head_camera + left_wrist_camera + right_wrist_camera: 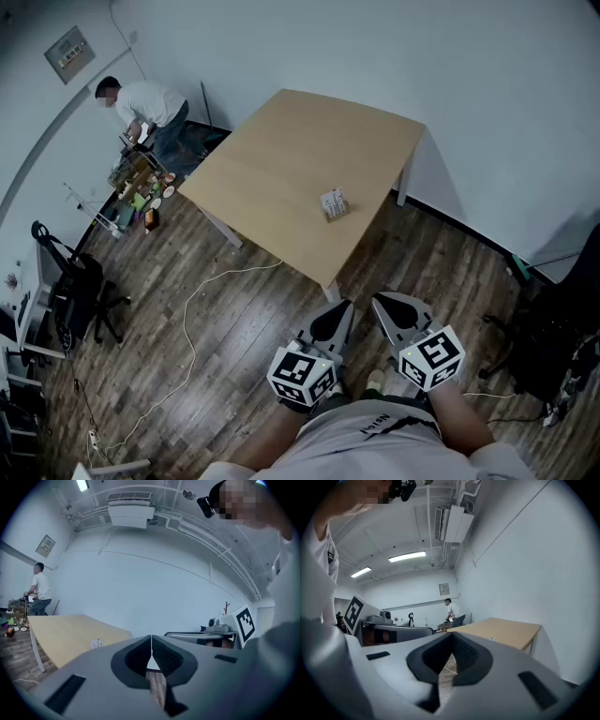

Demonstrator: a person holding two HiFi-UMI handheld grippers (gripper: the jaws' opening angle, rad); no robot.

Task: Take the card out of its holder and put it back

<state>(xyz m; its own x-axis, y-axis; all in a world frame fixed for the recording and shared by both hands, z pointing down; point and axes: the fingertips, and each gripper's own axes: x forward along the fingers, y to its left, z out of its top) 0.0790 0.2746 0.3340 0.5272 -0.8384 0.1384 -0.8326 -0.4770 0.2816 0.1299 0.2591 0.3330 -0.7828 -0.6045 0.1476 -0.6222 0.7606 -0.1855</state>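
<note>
Tabletop (281, 169) bears card holder (334, 203); left gripper (343, 307), right gripper (382, 302) jaws together.

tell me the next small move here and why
Probably step toward the table and bring both grippers up to it: the card holder sits on top, while the left gripper and right gripper hang shut and empty over the floor, short of it.

The card holder (334, 203) on the desk (272, 178) is too small to tell what stands in it. The clutter (141, 187) beside the far person (150, 108) is also too small to name.
</note>
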